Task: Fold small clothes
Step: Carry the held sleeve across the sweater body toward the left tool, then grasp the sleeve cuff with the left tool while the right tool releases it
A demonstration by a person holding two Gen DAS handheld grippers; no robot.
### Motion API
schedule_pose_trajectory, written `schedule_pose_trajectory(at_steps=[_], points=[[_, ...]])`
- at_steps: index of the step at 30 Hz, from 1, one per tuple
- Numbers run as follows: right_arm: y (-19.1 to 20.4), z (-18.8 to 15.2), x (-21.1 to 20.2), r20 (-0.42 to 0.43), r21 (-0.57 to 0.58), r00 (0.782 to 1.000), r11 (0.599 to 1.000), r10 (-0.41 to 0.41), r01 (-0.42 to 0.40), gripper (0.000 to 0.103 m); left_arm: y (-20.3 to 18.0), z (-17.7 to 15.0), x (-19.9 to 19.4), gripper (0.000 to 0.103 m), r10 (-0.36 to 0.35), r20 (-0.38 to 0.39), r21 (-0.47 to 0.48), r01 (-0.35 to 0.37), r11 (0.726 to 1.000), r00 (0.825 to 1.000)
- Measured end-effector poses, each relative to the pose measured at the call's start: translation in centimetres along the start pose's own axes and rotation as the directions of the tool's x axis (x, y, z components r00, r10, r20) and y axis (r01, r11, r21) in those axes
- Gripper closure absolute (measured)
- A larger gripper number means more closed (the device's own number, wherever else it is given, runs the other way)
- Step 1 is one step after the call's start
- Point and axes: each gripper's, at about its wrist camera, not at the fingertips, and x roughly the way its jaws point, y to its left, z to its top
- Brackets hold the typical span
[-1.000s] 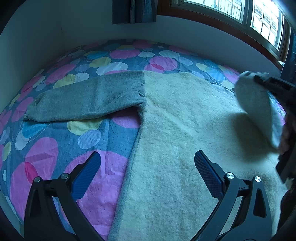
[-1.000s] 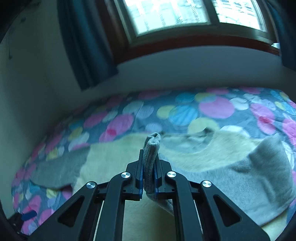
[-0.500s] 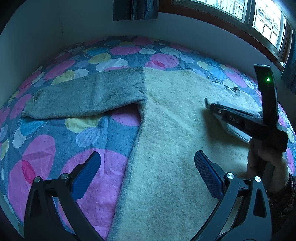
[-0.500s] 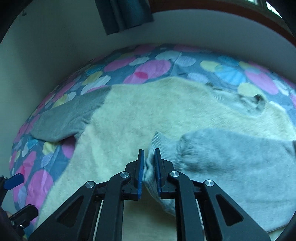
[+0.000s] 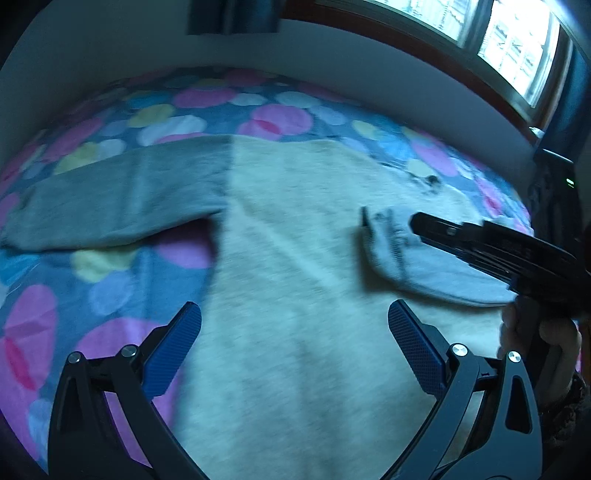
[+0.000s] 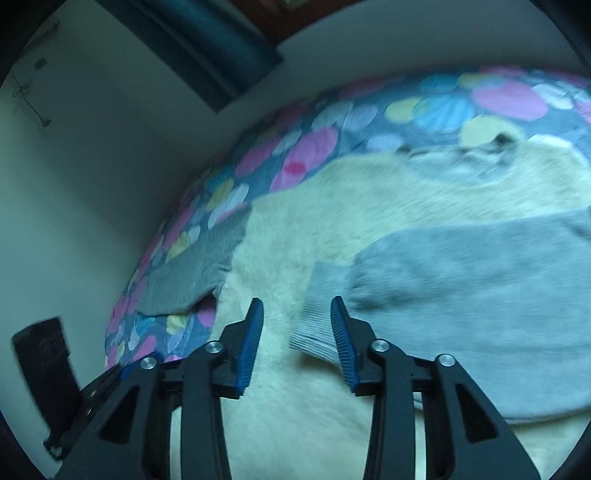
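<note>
A small cream fleece sweater (image 5: pixel 295 295) with grey sleeves lies flat on the bed. Its left grey sleeve (image 5: pixel 122 195) stretches out to the left. Its right grey sleeve (image 6: pixel 461 295) lies folded across the cream body, and it also shows in the left wrist view (image 5: pixel 424 266). My right gripper (image 6: pixel 295 321) is open, its pads either side of the ribbed cuff (image 6: pixel 321 314). It also shows in the left wrist view (image 5: pixel 480 240) at right. My left gripper (image 5: pixel 295 332) is open and empty above the sweater's lower body.
The bed cover (image 5: pixel 92 288) is grey-blue with pink, yellow and blue circles. A pale wall (image 6: pixel 92 184) borders the bed's far and left sides. A window (image 5: pixel 498 33) and dark curtain (image 6: pixel 207 48) are above. The sweater's neckline (image 6: pixel 480 155) lies at the far side.
My right gripper carried the grey sleeve leftward over the cream body, lowered it and opened, letting the cuff go. My left gripper stayed open and barely moved.
</note>
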Motion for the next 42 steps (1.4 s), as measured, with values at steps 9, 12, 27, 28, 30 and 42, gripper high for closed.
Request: schedule_pose_trajectory(at_steps=[9, 12, 27, 28, 30, 42], points=[[-7.8, -2.0, -9.4, 0.124, 0.115, 0.982, 0.985, -0.140, 0.126, 0.056, -3.4, 3.8, 9.3, 0.002, -0.232, -0.191, -0.056, 0.225, 0.973, 0.954], [-10.0, -2.7, -10.7, 0.138, 0.157, 0.975, 0.976, -0.176, 0.153, 0.056, -3.2, 4.0, 11.3, 0.002, -0.359, -0.211, -0.147, 0.334, 0.931, 0.909], [-14.9, -4.2, -12.7, 0.168, 0.280, 0.966, 0.949, -0.197, 0.145, 0.056, -6.0, 4.7, 13.2, 0.078, -0.273, -0.264, -0.060, 0.266, 0.962, 0.925], [-14.9, -4.1, -13.0, 0.172, 0.277, 0.965, 0.950, -0.199, 0.147, 0.056, -6.3, 4.6, 13.0, 0.090, -0.270, -0.259, -0.047, 0.267, 0.962, 0.927], [-14.9, -3.4, -14.0, 0.178, 0.261, 0.960, 0.951, -0.217, 0.167, 0.056, -6.4, 4.7, 12.7, 0.096, -0.246, -0.248, -0.037, 0.244, 0.969, 0.937], [-26.8, 5.9, -12.2, 0.088, 0.325, 0.908, 0.873, -0.411, 0.363, 0.031, -3.8, 4.0, 11.5, 0.096, -0.146, -0.168, -0.015, 0.145, 0.989, 0.975]])
